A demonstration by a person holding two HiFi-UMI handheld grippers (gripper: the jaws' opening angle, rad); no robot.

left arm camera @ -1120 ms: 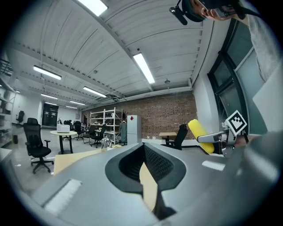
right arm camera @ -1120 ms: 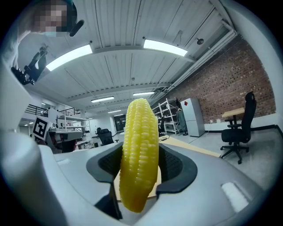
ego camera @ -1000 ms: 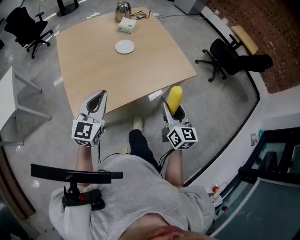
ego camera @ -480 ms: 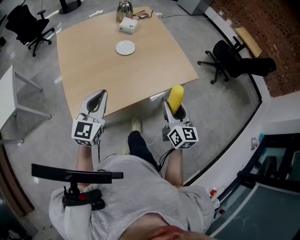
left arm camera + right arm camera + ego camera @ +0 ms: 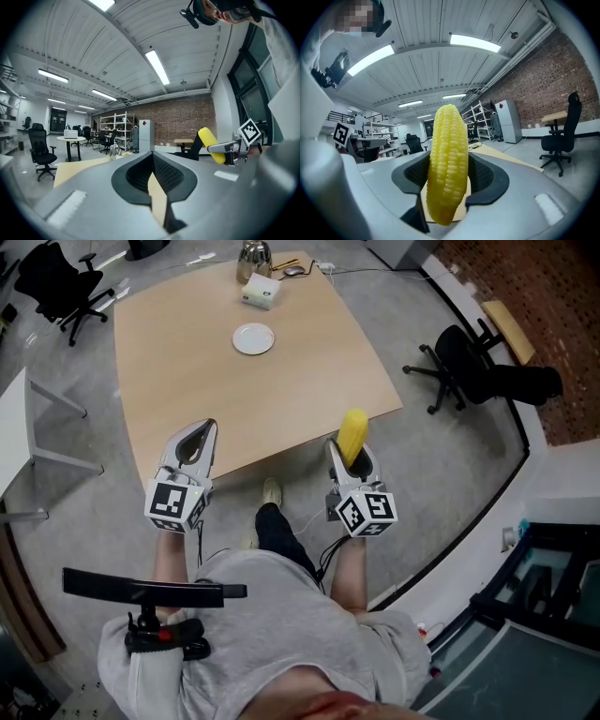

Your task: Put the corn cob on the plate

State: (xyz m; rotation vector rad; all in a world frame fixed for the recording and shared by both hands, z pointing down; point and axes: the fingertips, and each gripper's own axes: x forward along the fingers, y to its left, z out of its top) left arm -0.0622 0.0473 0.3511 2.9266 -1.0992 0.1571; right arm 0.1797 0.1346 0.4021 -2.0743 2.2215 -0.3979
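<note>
Here, the right gripper (image 5: 446,187) clamps the corn cob (image 5: 449,150) upright; the left gripper (image 5: 153,180) is closed, empty. Only the head view shows the plate (image 5: 253,338), well apart on the table (image 5: 300,381).

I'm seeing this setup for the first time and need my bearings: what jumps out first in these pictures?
The bright yellow corn cob stands out, gripped in the right tongs by the near edge of the light wooden table. Next comes the small white plate, empty, toward the table's far side. The left tongs are shut with nothing in them.
</note>
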